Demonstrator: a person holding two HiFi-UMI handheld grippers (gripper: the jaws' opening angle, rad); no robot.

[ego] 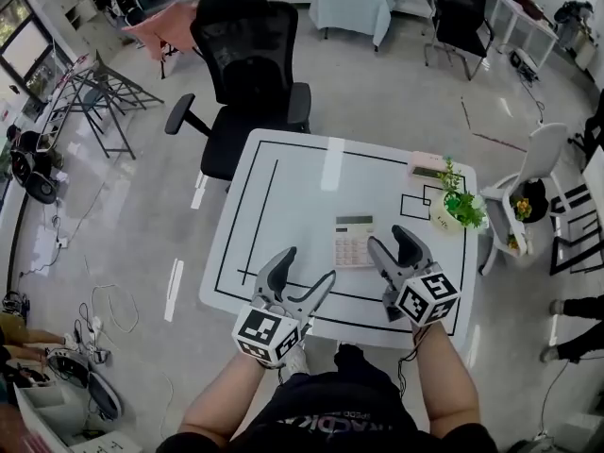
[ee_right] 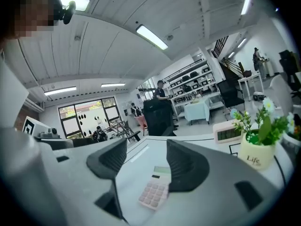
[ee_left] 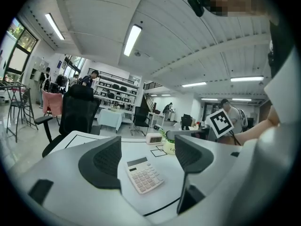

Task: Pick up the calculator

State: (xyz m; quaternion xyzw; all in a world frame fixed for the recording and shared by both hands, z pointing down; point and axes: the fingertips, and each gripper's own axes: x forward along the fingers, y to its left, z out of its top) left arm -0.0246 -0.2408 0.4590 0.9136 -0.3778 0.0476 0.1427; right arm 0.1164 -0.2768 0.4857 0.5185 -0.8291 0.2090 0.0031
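Note:
A white calculator (ego: 353,241) with pinkish keys lies flat on the white table (ego: 293,206), near its front edge. My left gripper (ego: 306,274) is open, just left of and below the calculator, jaws aimed toward it. My right gripper (ego: 397,243) is open too, close beside the calculator's right edge. From the left gripper view the calculator (ee_left: 144,174) shows between and beyond the jaws of that gripper (ee_left: 146,160). The right gripper view has the calculator (ee_right: 155,190) low between the jaws of the right gripper (ee_right: 146,163). Neither gripper holds anything.
A potted plant in a white pot (ego: 458,209) stands at the table's right edge, with a pink digital clock (ego: 428,164) behind it. Black lines mark the tabletop. A black office chair (ego: 247,69) stands at the far side. A white chair (ego: 528,173) stands to the right.

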